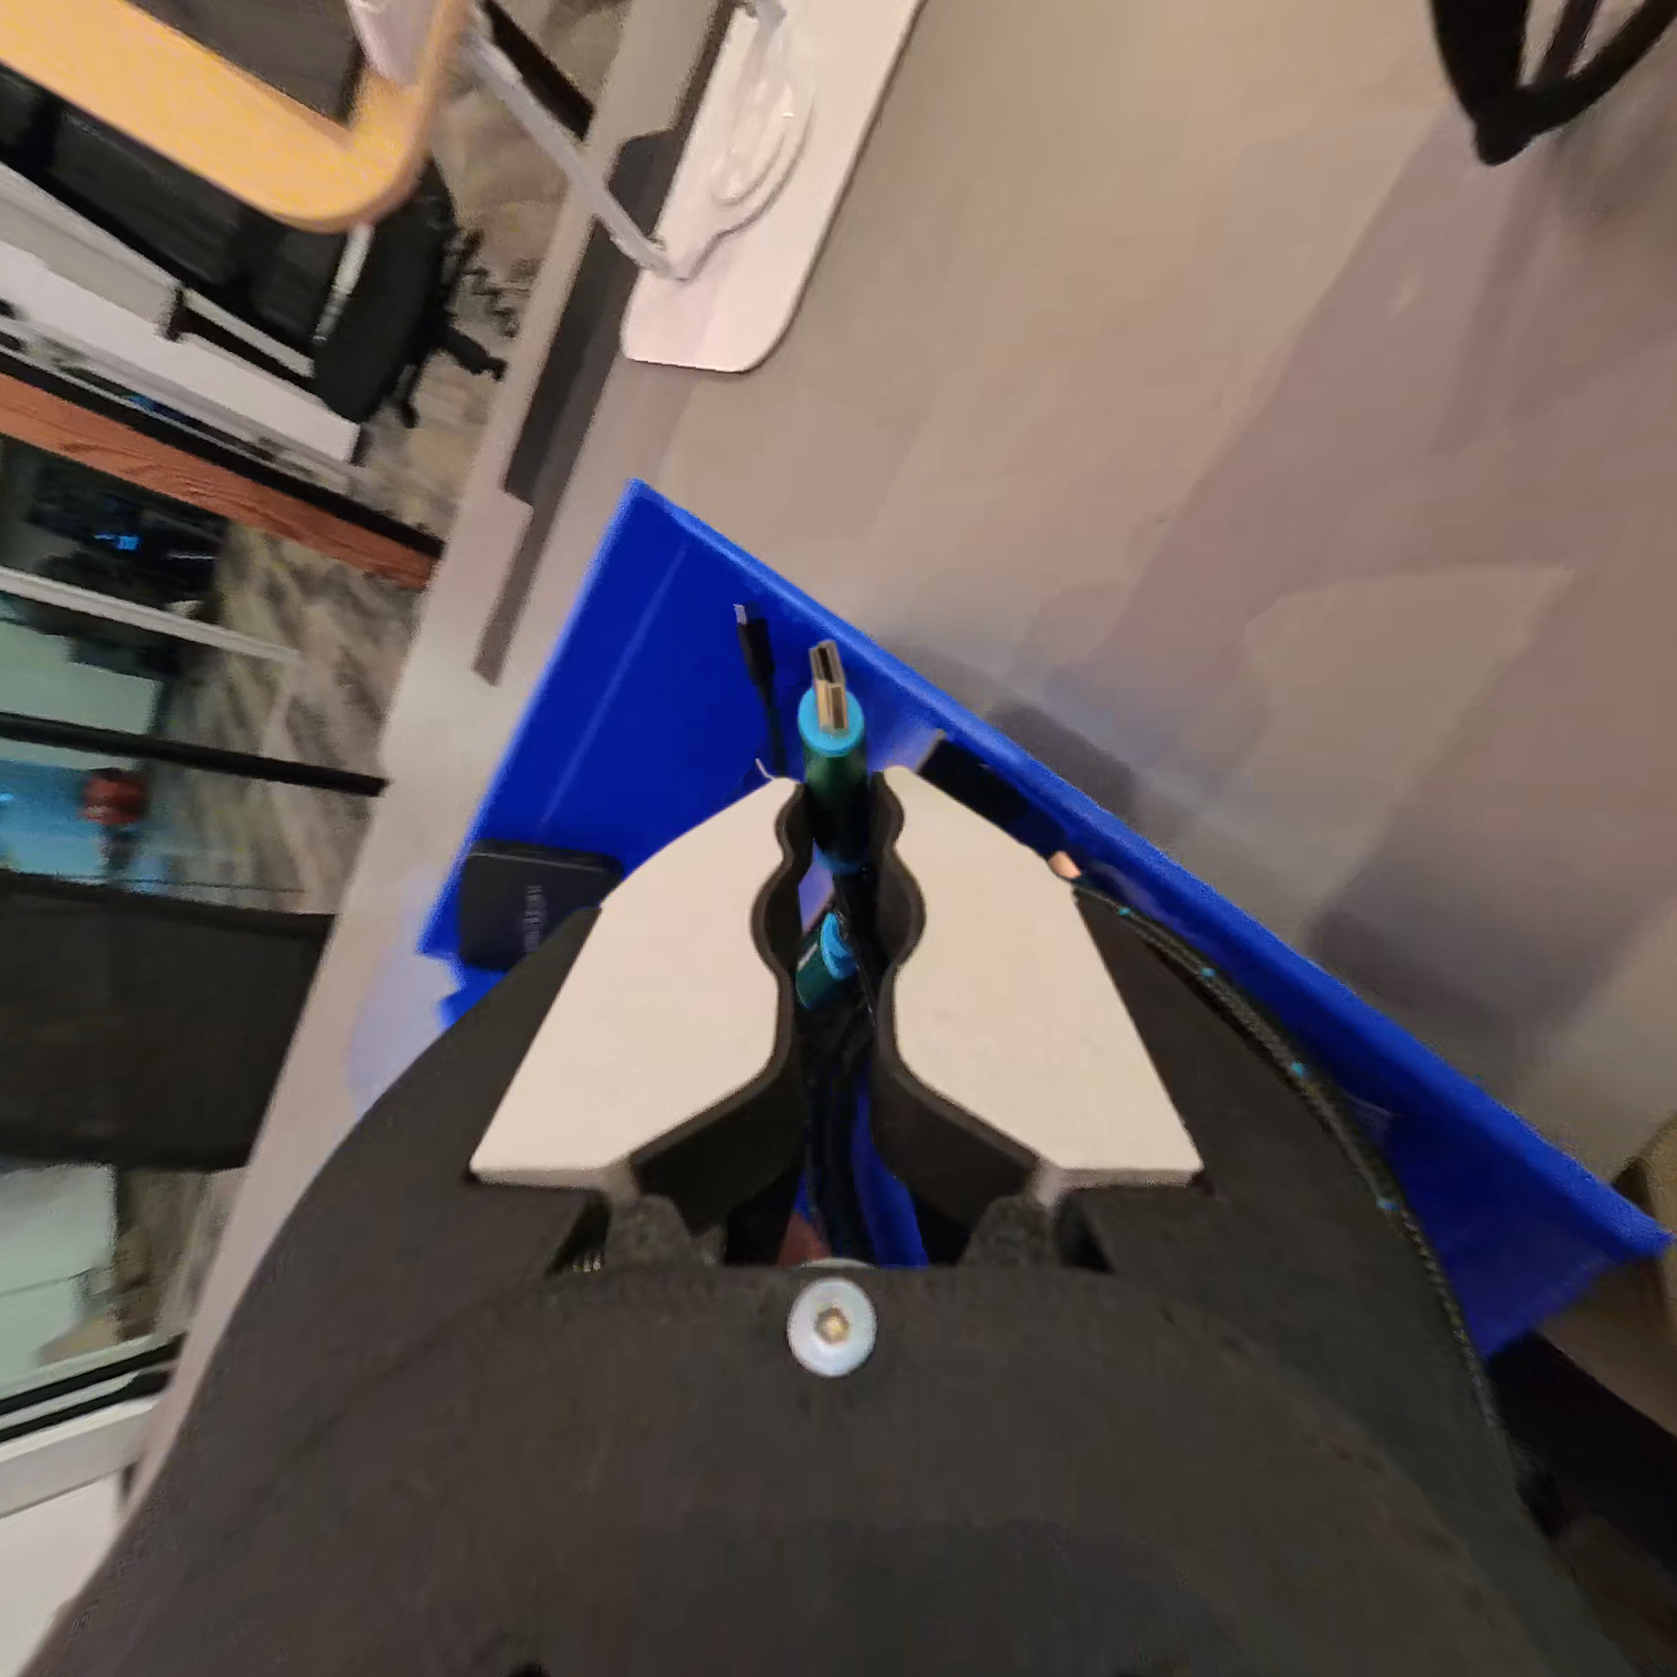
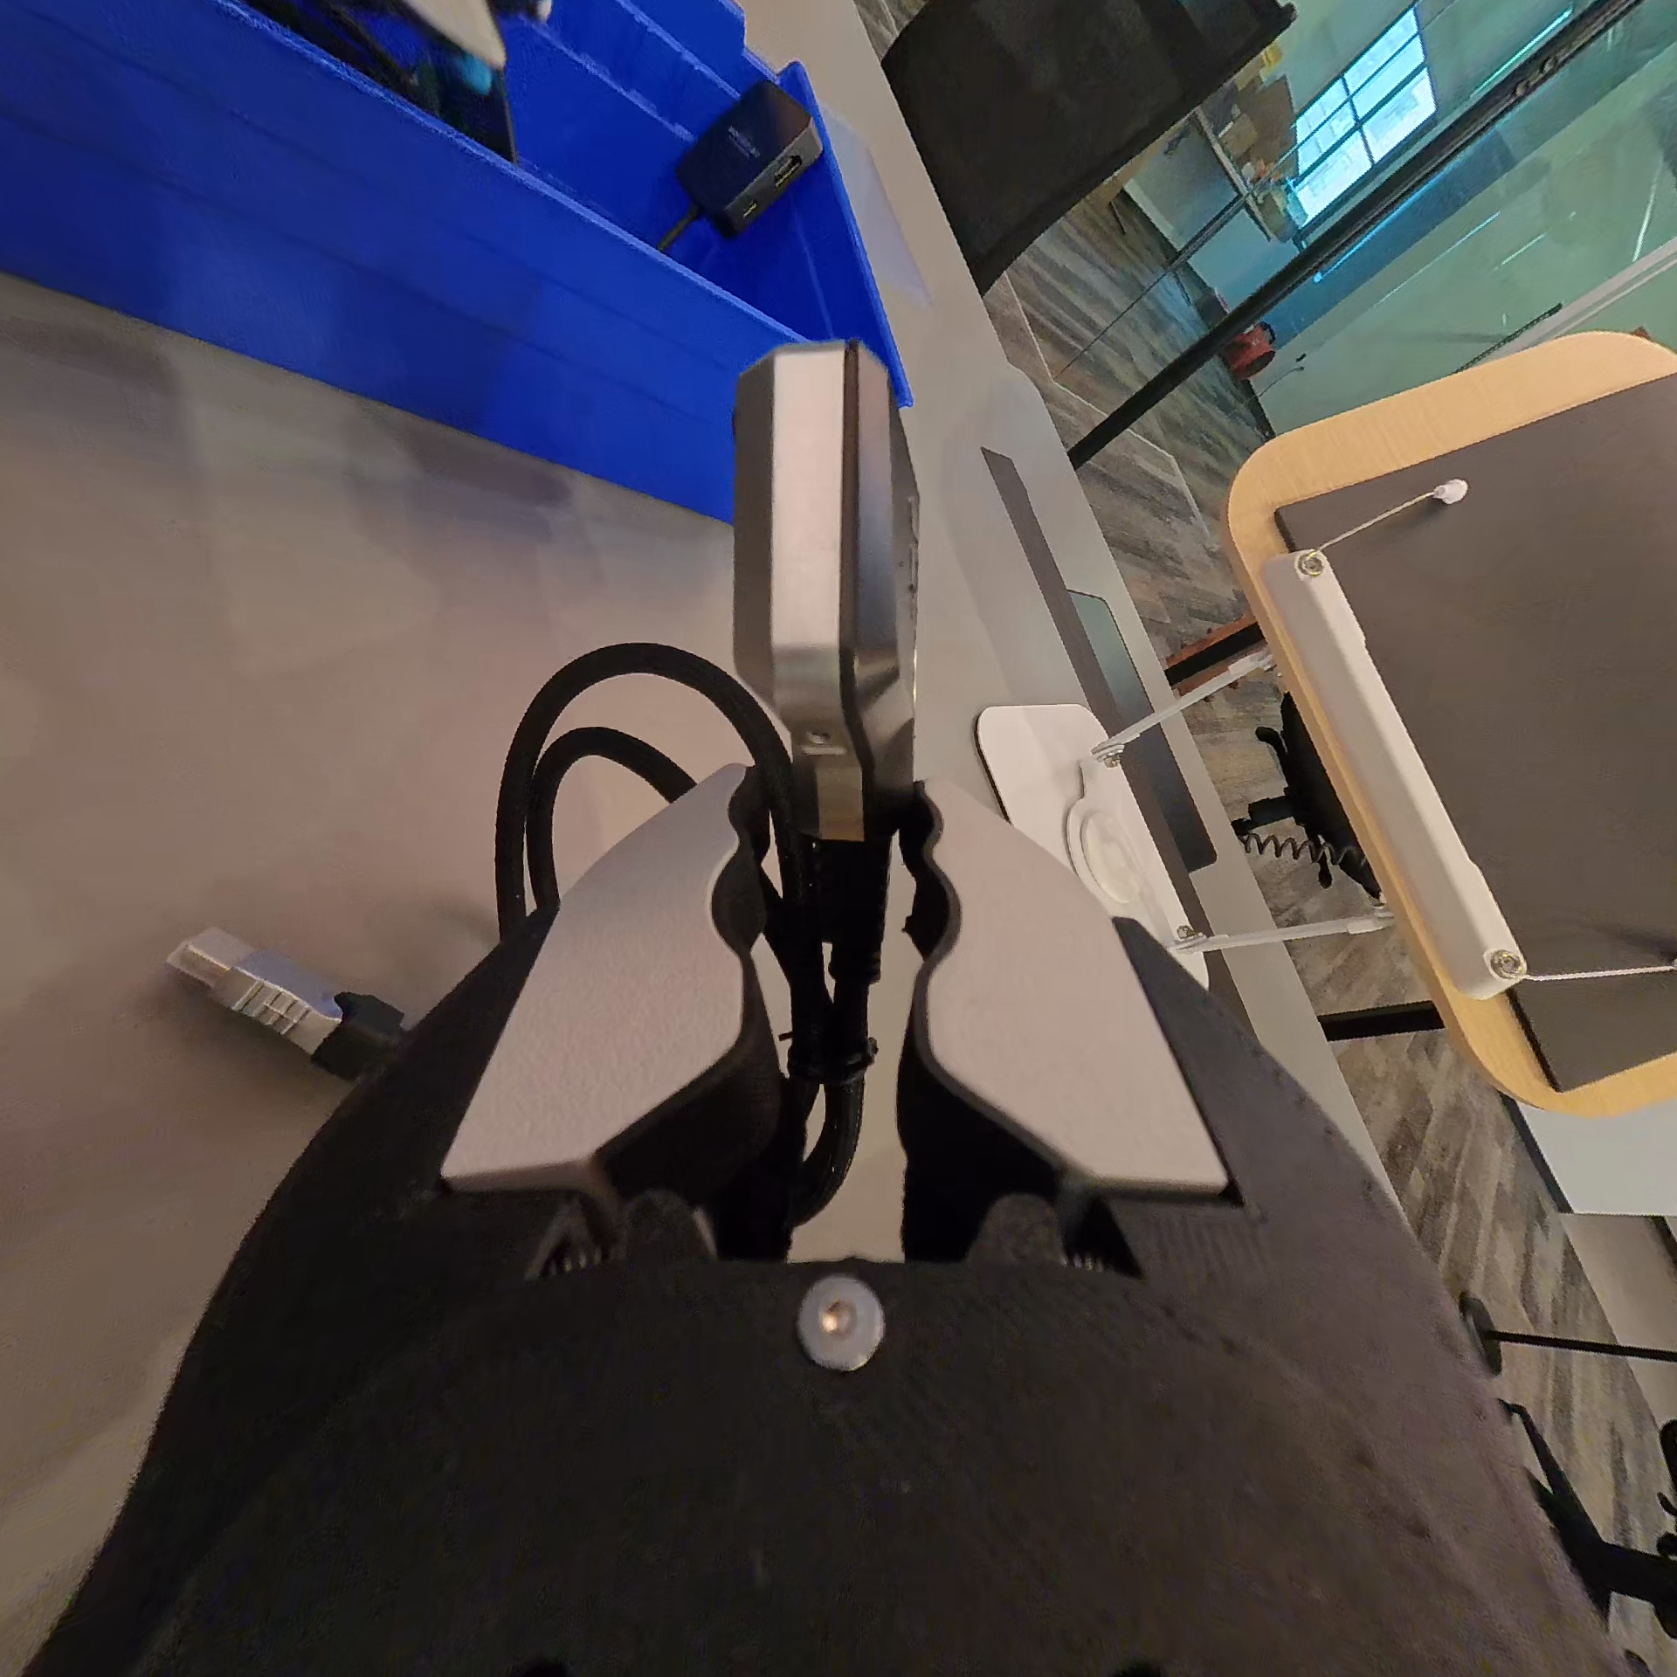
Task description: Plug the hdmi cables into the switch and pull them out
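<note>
In the left wrist view my left gripper (image 1: pixel 839 785) is shut on a green HDMI plug (image 1: pixel 830 753) with a light blue collar; its gold metal tip points away over the blue bin (image 1: pixel 635 690). A second green plug (image 1: pixel 826 962) lies lower between the fingers. In the right wrist view my right gripper (image 2: pixel 835 808) is shut on the silver switch (image 2: pixel 817 581), held at its cable end and standing up above the grey table (image 2: pixel 272 635). Its black braided cable (image 2: pixel 581 771) loops left. A black adapter box (image 2: pixel 749 154) lies in the blue bin (image 2: pixel 363 272).
A silver plug (image 2: pixel 250 985) on a black cable lies on the table at left. A white monitor base plate (image 1: pixel 753 200) stands at the table's far side. A dark box (image 1: pixel 531 907) sits in the bin corner. Past the table edge there are chairs and floor. Left tips to right tips: about 20 centimeters.
</note>
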